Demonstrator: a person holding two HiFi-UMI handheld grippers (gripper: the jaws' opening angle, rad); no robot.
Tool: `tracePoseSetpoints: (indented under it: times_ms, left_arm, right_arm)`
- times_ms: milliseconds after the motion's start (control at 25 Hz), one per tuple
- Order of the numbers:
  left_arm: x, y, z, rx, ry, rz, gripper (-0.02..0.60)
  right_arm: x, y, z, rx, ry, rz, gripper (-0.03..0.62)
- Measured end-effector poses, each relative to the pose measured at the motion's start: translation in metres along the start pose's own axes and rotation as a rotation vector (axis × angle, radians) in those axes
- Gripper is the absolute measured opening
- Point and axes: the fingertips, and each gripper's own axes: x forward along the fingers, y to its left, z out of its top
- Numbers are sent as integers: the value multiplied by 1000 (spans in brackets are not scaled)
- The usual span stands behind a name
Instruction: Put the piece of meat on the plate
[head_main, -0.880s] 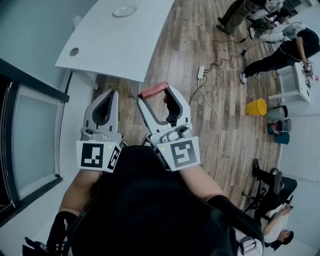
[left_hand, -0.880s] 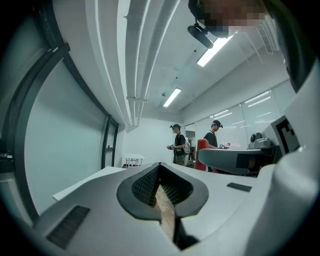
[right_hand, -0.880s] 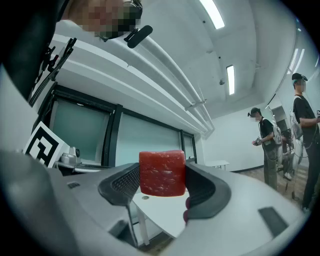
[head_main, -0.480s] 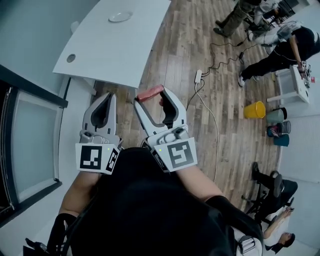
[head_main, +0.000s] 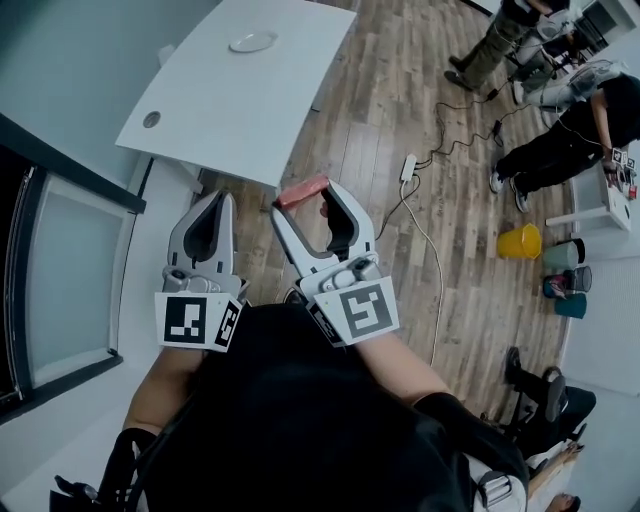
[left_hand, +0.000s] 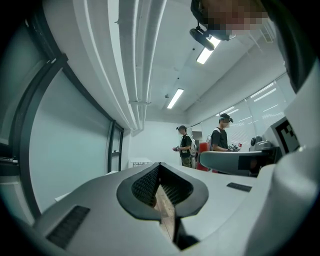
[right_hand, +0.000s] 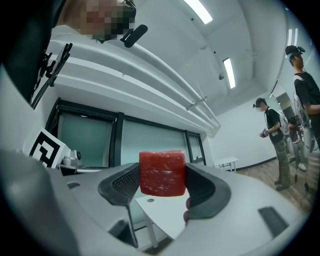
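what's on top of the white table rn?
A plate near the far end and a small round disc near the left corner. The near right corner is hidden behind the meat clamped in the right gripper.

The piece of meat (head_main: 303, 190) (right_hand: 162, 173), a red, white-flecked block with a roughly square end face and a longer pinkish side, is being held well above the wooden floor (head_main: 400, 90). It is sitting crosswise at the tips of the right gripper (head_main: 306, 200) (right_hand: 162, 176), whose pads are pressing on two opposite sides. In the right gripper view the square face is facing the camera, upright and level. The plate (head_main: 252, 42), small, round and pale, is lying flat near the far end of the white table (head_main: 250, 110), well apart from the meat.
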Motion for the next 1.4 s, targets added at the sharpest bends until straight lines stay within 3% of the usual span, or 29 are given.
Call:
tracePoseSetpoints:
  times_ms: [360, 760, 840, 1080, 1240, 1400]
  left_arm:
    - [4, 30, -13, 5, 62, 75, 3]
    - [70, 53, -29, -53, 51, -1, 3]
    - [86, 60, -32, -72, 49, -25, 3]
    - [138, 109, -39, -93, 61, -73, 3]
    - [158, 128, -38, -100, 78, -100, 3]
    - [181, 152, -38, -109, 74, -131, 3]
  right_arm:
    - [20, -10, -15, 26, 0, 31, 283]
    - [67, -38, -27, -24, 93, -23, 283]
    - [82, -43, -24, -16, 73, -32, 283]
    - [146, -48, -33, -45, 55, -30, 282]
    - [173, -55, -36, -37, 103, -73, 282]
    - [205, -58, -36, -54, 83, -98, 283]
